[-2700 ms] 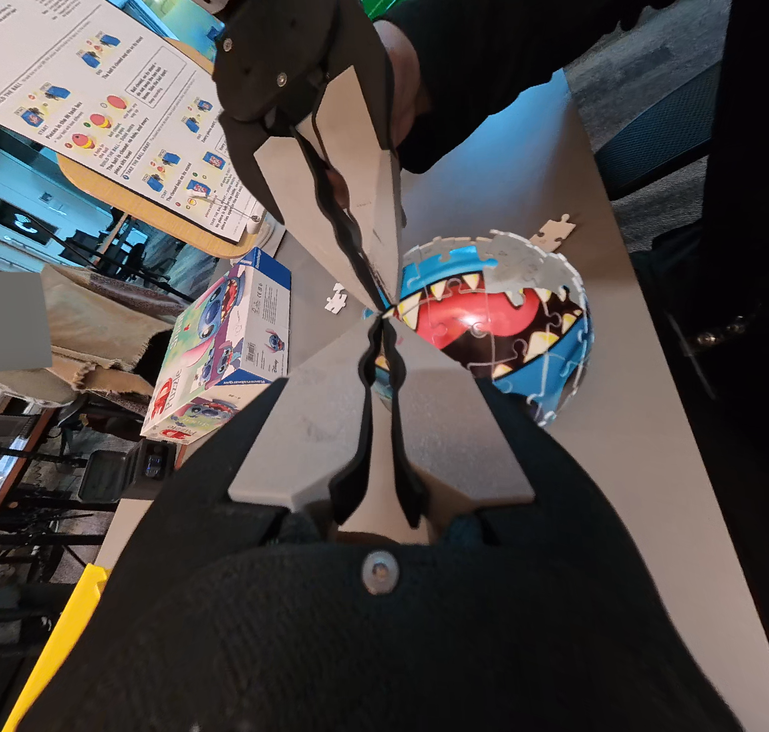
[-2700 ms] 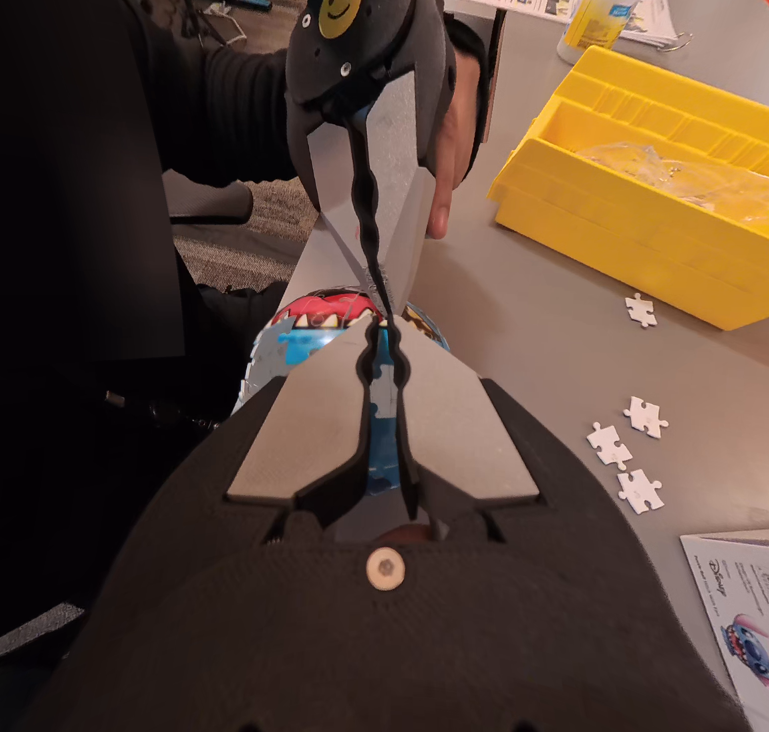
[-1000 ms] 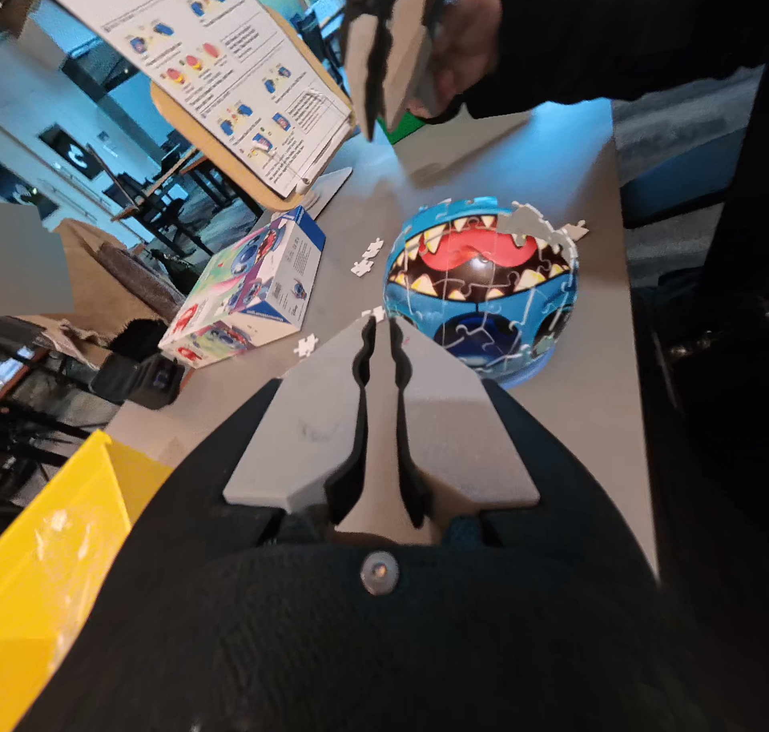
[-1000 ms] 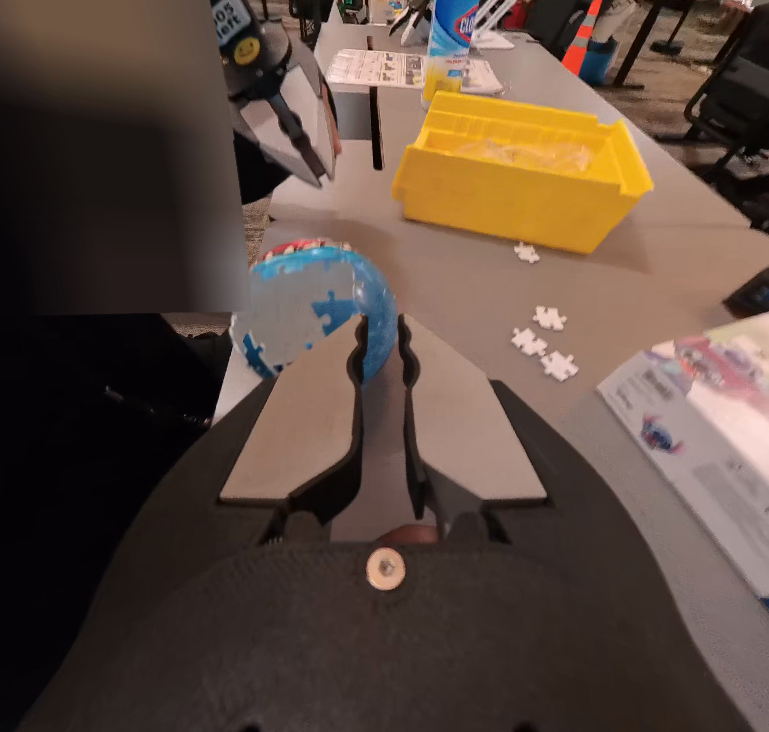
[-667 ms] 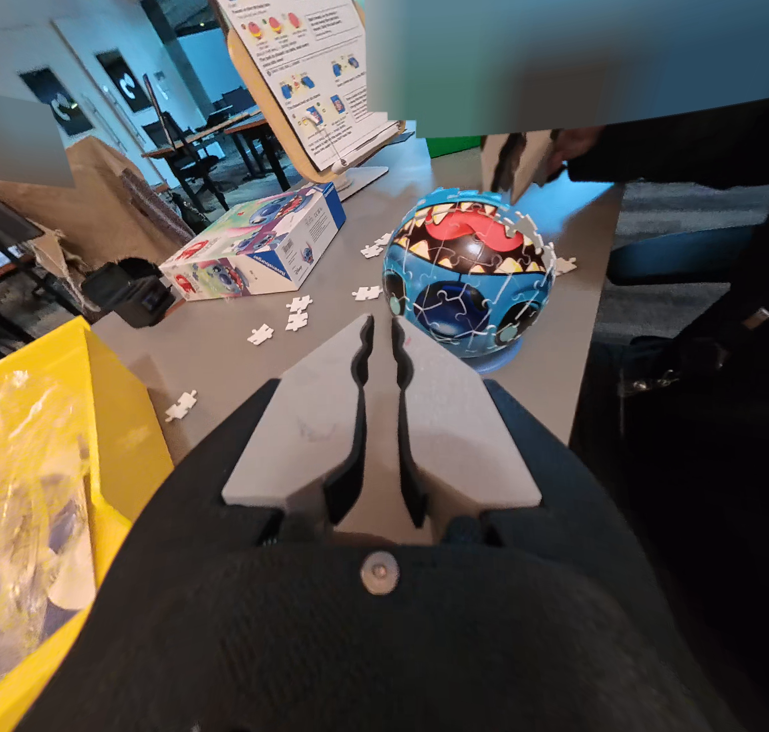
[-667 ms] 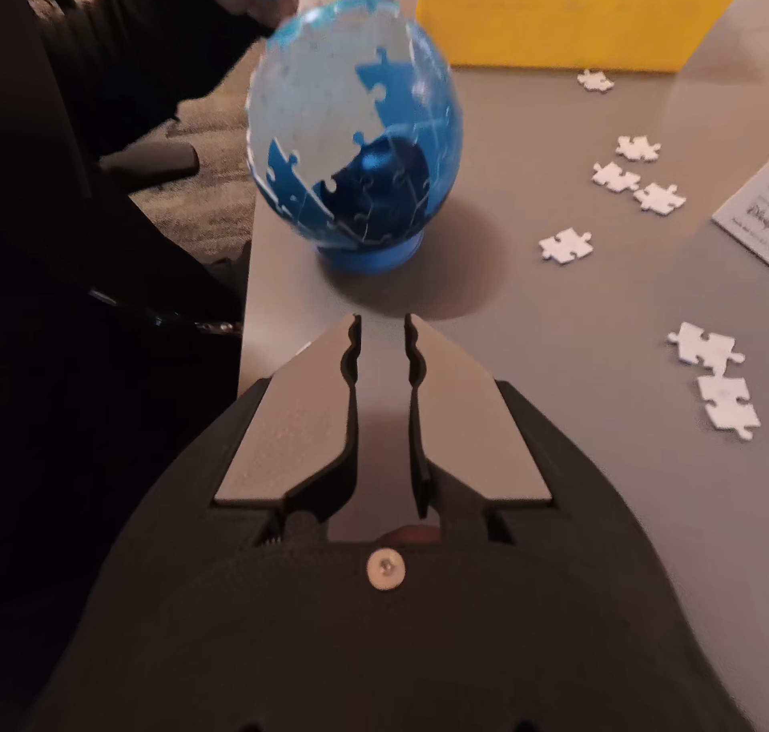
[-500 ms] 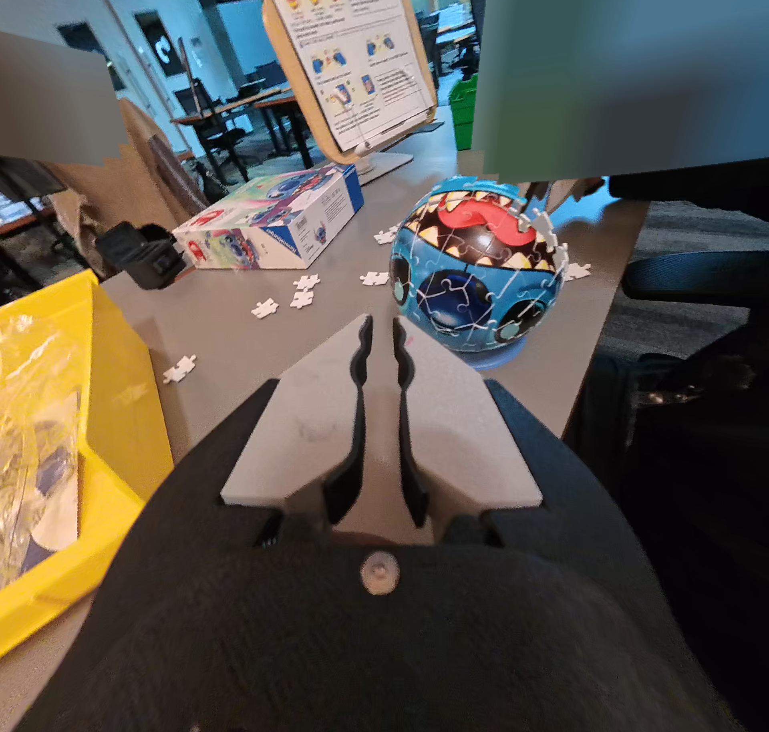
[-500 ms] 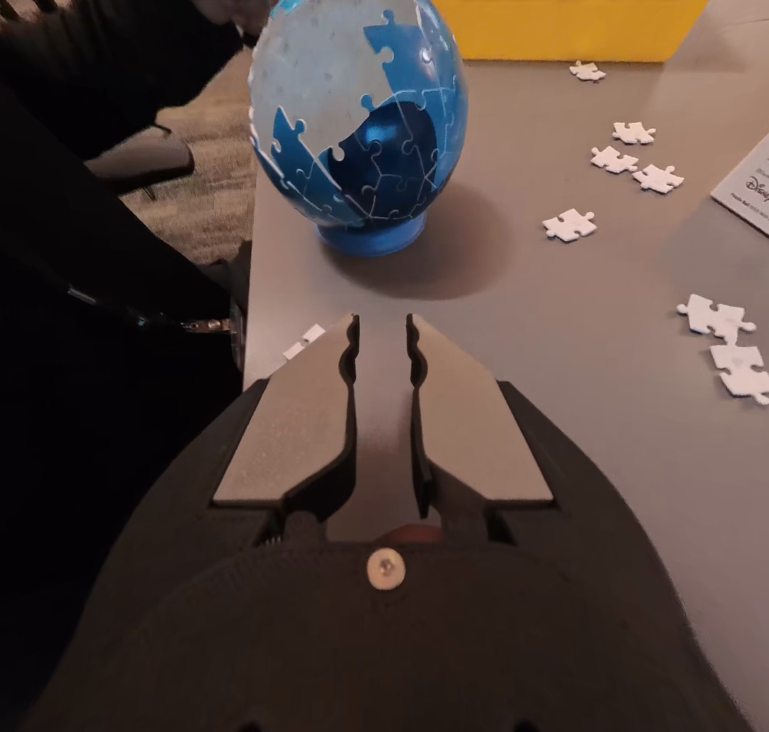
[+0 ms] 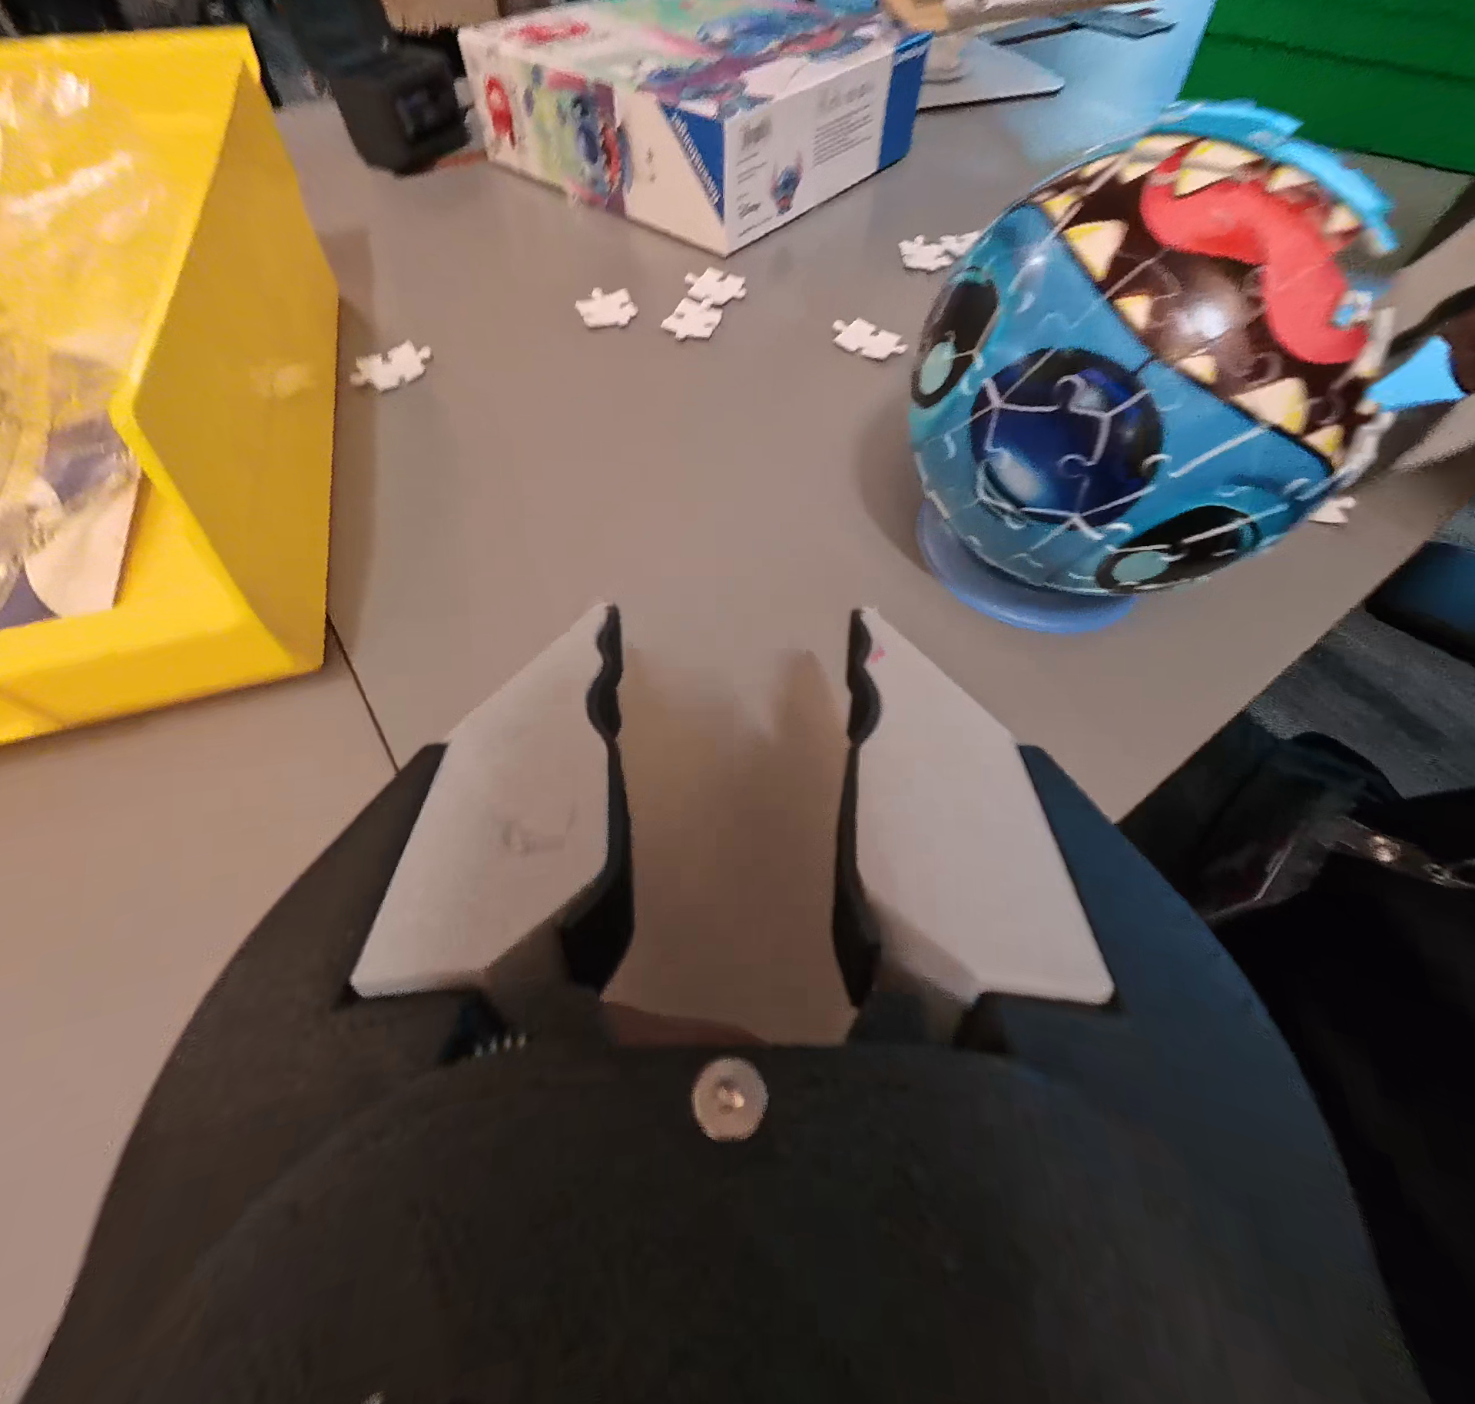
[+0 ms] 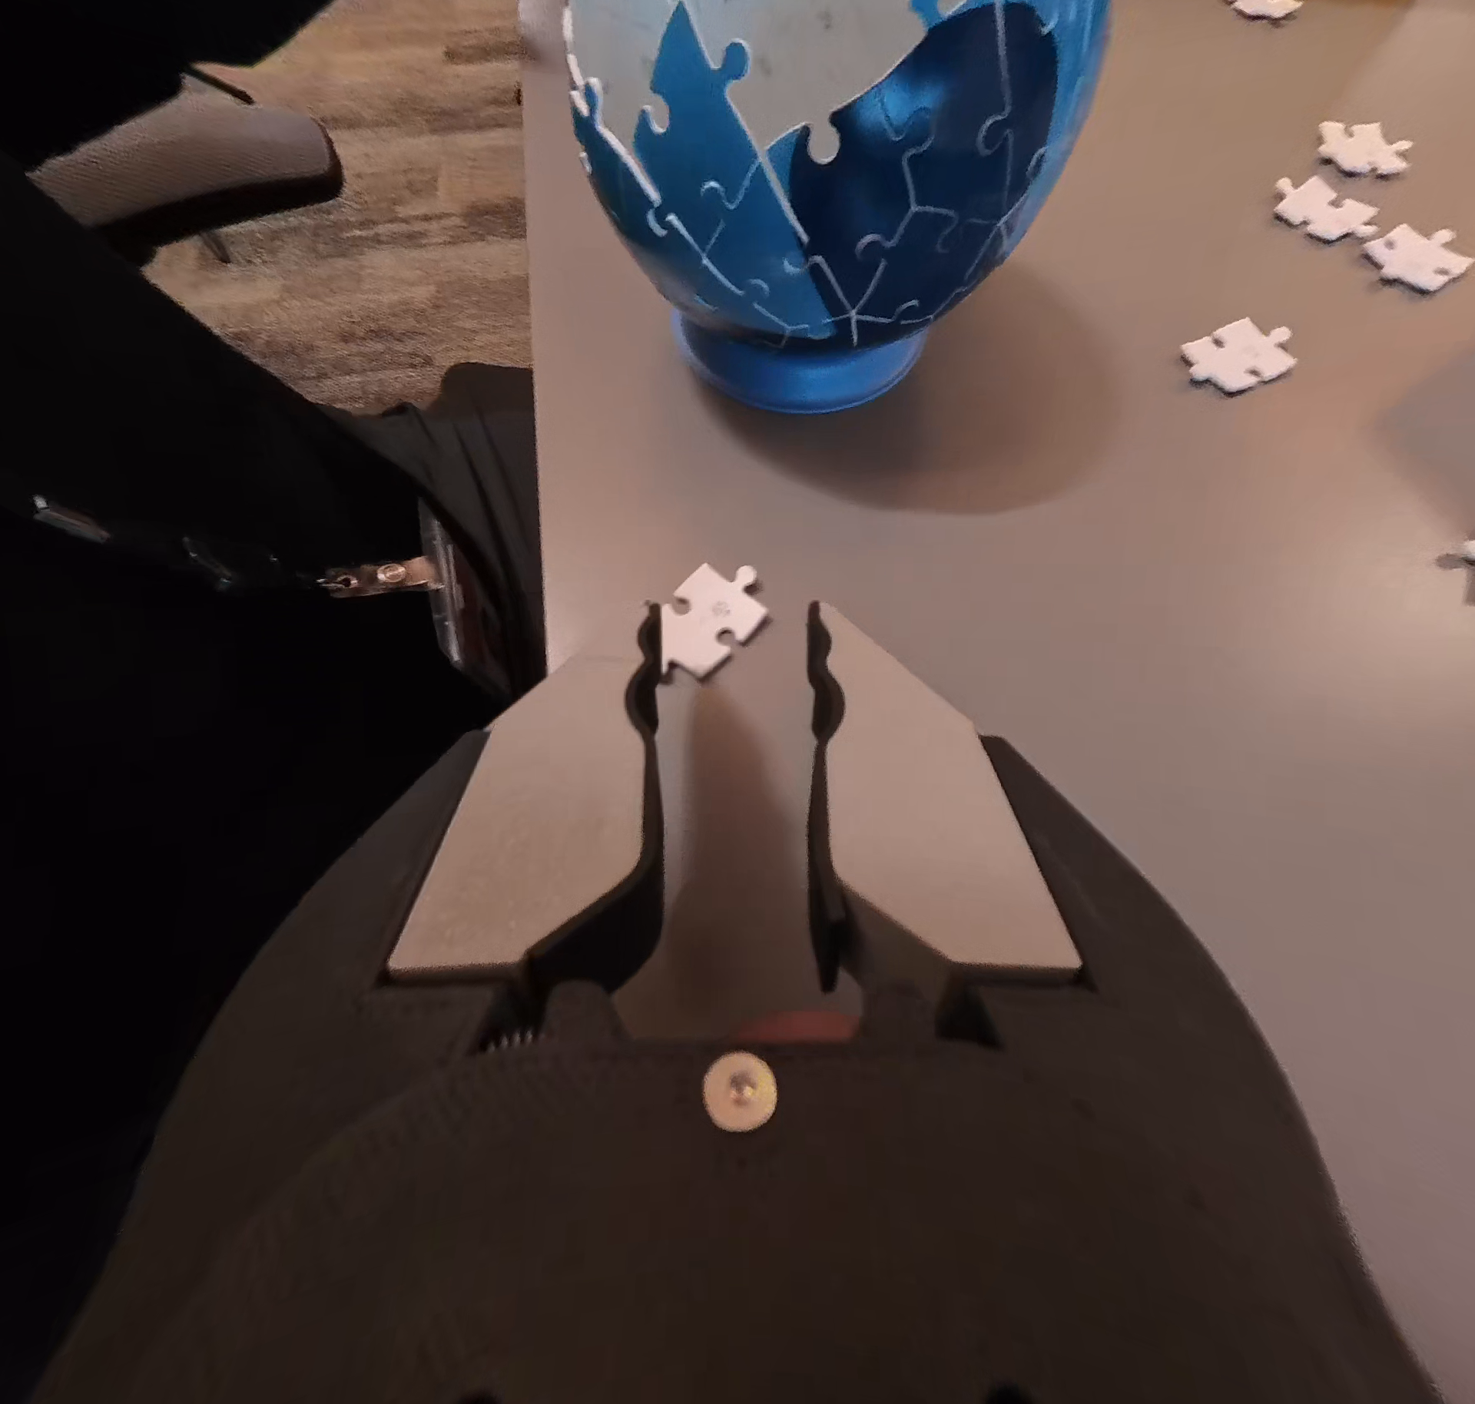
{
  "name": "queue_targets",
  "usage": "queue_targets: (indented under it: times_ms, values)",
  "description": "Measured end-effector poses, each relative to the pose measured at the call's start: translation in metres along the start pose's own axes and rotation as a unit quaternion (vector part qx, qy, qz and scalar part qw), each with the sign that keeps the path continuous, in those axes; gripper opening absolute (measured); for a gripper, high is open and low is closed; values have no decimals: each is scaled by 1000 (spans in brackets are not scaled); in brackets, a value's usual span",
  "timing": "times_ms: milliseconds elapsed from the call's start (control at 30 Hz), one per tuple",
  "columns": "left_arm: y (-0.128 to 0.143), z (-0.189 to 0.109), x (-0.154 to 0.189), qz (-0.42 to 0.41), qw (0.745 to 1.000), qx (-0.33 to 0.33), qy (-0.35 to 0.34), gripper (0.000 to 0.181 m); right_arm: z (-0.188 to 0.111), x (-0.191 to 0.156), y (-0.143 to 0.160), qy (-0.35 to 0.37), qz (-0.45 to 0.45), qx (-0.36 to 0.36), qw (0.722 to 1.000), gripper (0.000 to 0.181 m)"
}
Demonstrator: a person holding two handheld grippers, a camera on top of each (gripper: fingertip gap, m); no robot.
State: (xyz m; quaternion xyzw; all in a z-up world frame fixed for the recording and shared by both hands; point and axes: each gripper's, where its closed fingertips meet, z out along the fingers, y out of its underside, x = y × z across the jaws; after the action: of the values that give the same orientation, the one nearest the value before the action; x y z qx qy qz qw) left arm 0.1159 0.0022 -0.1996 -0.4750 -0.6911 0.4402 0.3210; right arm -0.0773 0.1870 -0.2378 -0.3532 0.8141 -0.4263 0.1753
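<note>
A blue puzzle ball [image 9: 1149, 376] with a red mouth and teeth stands on a blue ring on the grey table [image 9: 638, 488], partly covered with pieces. It also shows in the right wrist view [image 10: 846, 129], with a bare pale patch on top. My left gripper [image 9: 733, 619] is open and empty, low over the table, left of the ball. My right gripper [image 10: 733, 615] is open over a loose white puzzle piece [image 10: 714, 619] lying near the table's edge; the piece lies by the left fingertip [image 10: 650, 631].
A yellow bin [image 9: 160, 376] with a plastic bag stands at the left. A puzzle box [image 9: 694, 113] lies behind. Several loose white pieces [image 9: 686, 308] are scattered on the table, also in the right wrist view [image 10: 1237, 356]. The table edge [image 10: 535, 408] runs at the left. The grippers' ends are close to 30 centimetres from one another.
Both grippers have come away from the ball, dropped low over the table and opened wider. The right one now stands over a loose piece near the table's edge.
</note>
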Motion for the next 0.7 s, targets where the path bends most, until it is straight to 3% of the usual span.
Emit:
queue_targets:
  times_ms: [167,300,367,467,533,600,700]
  values:
    - [6,17,0,-3,1000,-17,-6,63,-6,26,-25,24,3,63,998,34]
    - [5,28,-13,-22,1000,-9,-16,72,-16,81,-38,75,12,105,992,38]
    - [0,35,-24,-44,999,-13,-9,88,-17,112,-37,87,42,114,989,48]
    - [-4,51,-45,-41,999,-19,-21,92,-14,140,-35,85,81,127,985,59]
    - [-4,66,-42,-50,998,-39,18,91,-8,153,-24,101,68,101,987,61]
    - [-7,78,-29,-57,993,-49,95,78,-8,170,-15,141,37,74,987,63]
    - [-31,83,-27,-46,990,14,131,58,-13,197,-16,178,37,82,980,64]
